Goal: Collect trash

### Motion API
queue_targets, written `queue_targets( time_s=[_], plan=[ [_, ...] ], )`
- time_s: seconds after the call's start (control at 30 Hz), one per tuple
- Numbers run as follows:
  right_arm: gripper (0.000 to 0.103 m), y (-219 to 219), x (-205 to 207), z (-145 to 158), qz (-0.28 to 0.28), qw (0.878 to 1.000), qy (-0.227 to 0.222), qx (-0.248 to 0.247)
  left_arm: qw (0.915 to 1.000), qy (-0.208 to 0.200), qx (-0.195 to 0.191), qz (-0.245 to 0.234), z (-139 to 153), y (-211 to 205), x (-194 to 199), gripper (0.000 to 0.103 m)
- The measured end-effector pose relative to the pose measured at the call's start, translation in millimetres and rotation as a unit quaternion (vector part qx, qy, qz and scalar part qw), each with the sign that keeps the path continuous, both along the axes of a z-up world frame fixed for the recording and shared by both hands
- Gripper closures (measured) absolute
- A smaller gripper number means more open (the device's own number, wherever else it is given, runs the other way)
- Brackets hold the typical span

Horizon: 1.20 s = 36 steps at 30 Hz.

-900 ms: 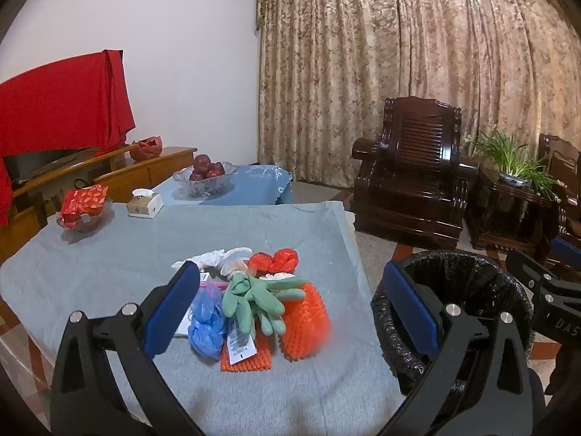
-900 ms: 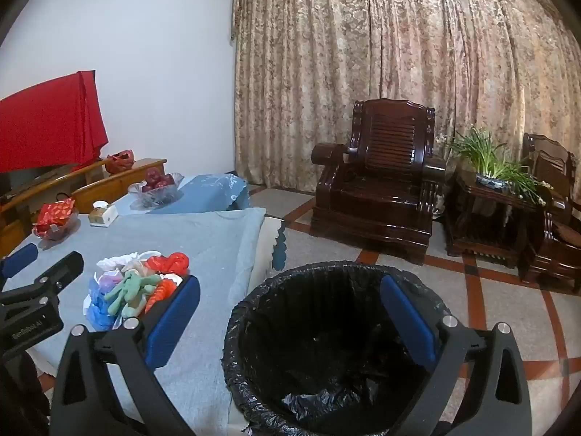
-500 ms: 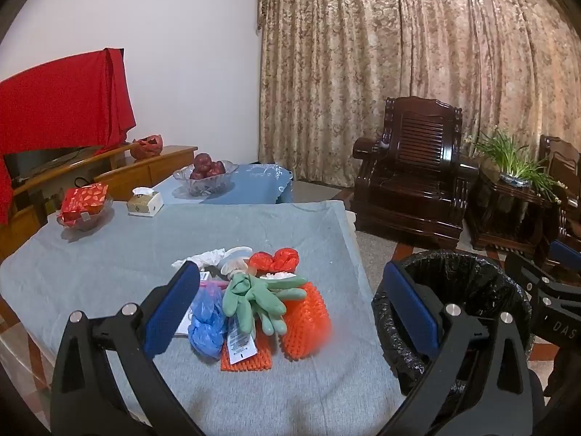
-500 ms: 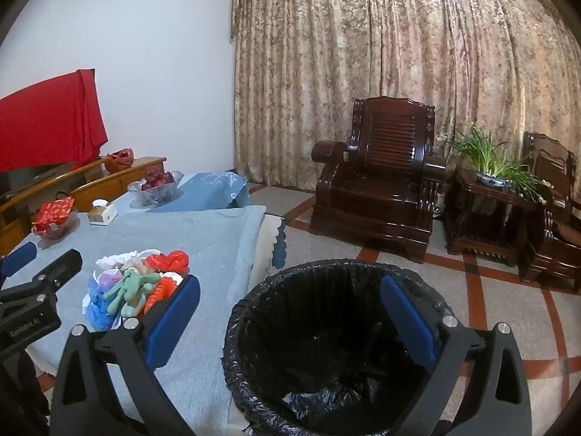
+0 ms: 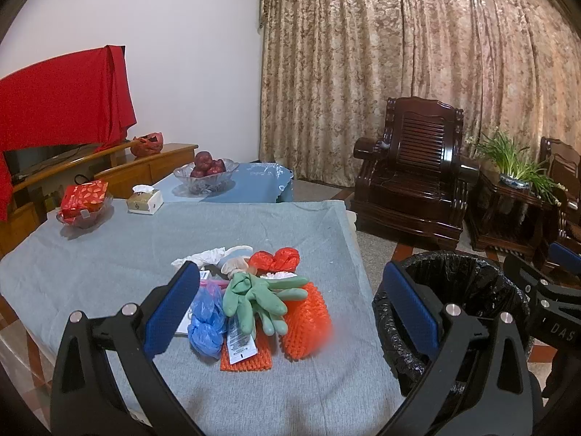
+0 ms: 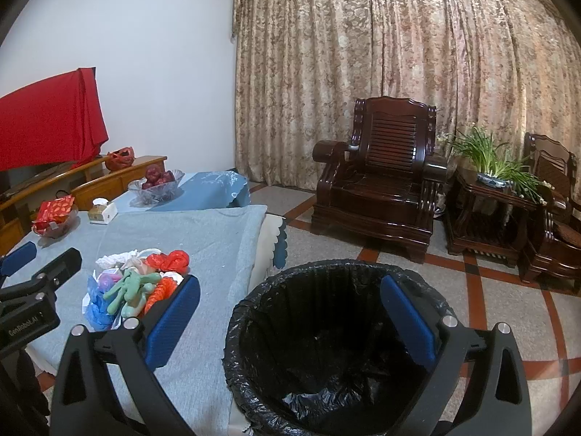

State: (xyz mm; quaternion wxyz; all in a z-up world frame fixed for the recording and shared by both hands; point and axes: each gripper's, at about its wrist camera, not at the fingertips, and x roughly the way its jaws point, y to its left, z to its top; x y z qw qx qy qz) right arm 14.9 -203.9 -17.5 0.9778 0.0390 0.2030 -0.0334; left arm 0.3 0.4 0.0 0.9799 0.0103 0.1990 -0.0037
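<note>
A small heap of trash (image 5: 254,301) is seen on a table covered with a grey cloth (image 5: 109,254), near the table's front right corner. In the heap, a pale green rubber glove (image 5: 254,296) is laid over an orange foam net (image 5: 305,323), with a crumpled blue plastic bag (image 5: 207,321) at its left, a red plastic bag (image 5: 276,258) behind it and some white scraps (image 5: 203,256) farther back. A white tag (image 5: 239,338) is seen lying on a second orange net in front. Just beside the table, on the tiled floor, a bin lined with a black bag (image 6: 326,345) is placed; only crumpled liner can be made out inside it. The left gripper (image 5: 290,312) is held above the near edge of the table with its blue-padded fingers spread wide apart, the heap being framed between them but not touched. The right gripper (image 6: 290,319) is held over the bin's mouth, its fingers likewise spread wide, and nothing is gripped. Farther back on the table, a tissue box (image 5: 144,200), a dish with a red packet (image 5: 84,203) and a glass bowl of red fruit (image 5: 204,174) are set. A dark wooden armchair (image 6: 381,189) is seen before the patterned curtains.
</note>
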Motion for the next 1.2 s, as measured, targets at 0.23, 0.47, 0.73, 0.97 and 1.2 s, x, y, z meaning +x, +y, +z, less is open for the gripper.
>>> queue_targets(
  time_s=[0.23,0.47,0.73,0.97,1.2],
  plan=[
    [0.006,0.3,0.1,-0.4,0.0,1.0,0.0,-0.001,1.0,0.0,-0.001,0.0,-0.2,-0.9,-0.6,0.005],
    [0.006,0.3,0.2,-0.4,0.0,1.0,0.001,-0.001,1.0,0.001,-0.002,0.0,0.0,0.0,0.0,0.005],
    [0.006,-0.6,0.1,-0.2,0.0,1.0,0.001,-0.001,1.0,0.001,-0.003,0.0,0.0,0.1,-0.1,0.005],
    [0.006,-0.3,0.5,-0.6,0.0,1.0,0.002,-0.001,1.0,0.002,-0.003,0.0,0.0,-0.1,-0.1,0.005],
    [0.006,-0.2,0.3,-0.7,0.0,1.0,0.002,0.0,1.0,0.002,-0.003,-0.001,-0.3,-2.9,-2.0,0.005]
  ],
)
